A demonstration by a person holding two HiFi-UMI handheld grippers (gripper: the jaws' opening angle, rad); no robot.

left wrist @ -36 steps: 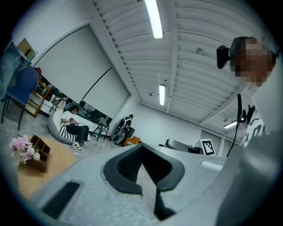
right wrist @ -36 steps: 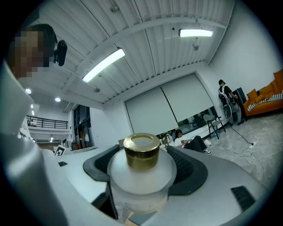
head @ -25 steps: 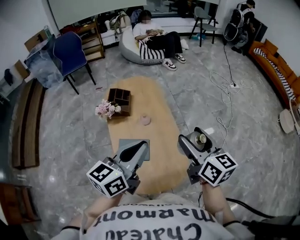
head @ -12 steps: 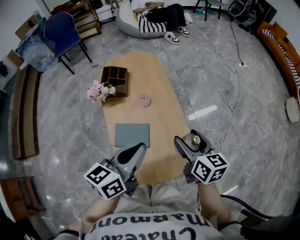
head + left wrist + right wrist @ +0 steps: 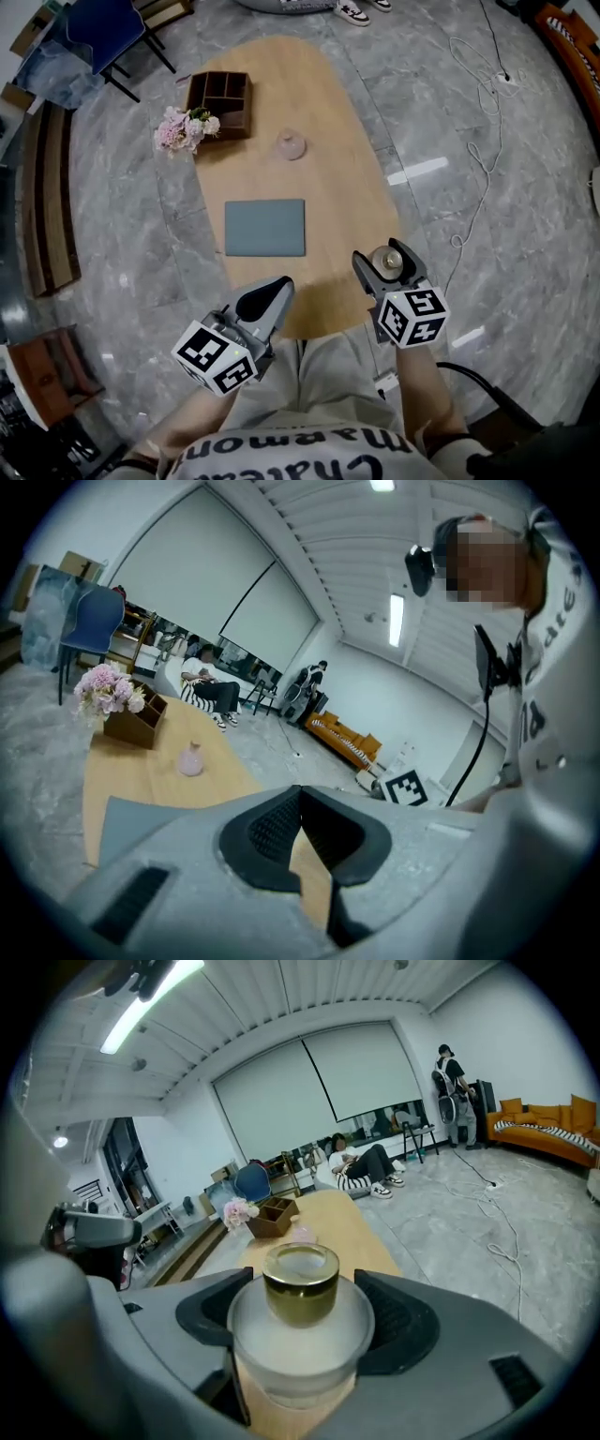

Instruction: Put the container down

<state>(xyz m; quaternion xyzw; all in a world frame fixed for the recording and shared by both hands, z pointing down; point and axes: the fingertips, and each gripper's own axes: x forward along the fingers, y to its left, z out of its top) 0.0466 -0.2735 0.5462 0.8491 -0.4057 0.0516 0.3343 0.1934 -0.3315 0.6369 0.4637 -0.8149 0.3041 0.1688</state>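
Observation:
A frosted glass container (image 5: 300,1321) with a gold collar sits upright between the jaws of my right gripper (image 5: 302,1321), which is shut on it. In the head view the container (image 5: 388,260) and right gripper (image 5: 383,266) hang just off the near right edge of the oval wooden table (image 5: 328,141). My left gripper (image 5: 266,301) is over the table's near end, its jaws shut with nothing between them; the left gripper view shows the left gripper (image 5: 301,829) with its dark pads meeting.
A grey mat (image 5: 265,227) lies on the table's middle. Farther along are a small pink vase (image 5: 291,144), a brown compartment box (image 5: 220,93) and pink flowers (image 5: 182,127). A blue chair (image 5: 94,23) and white cable (image 5: 480,141) are on the marble floor.
The head camera has tilted down, so the table fills more of the view. Both grippers have come a little nearer the table's near end. The right one still holds the container.

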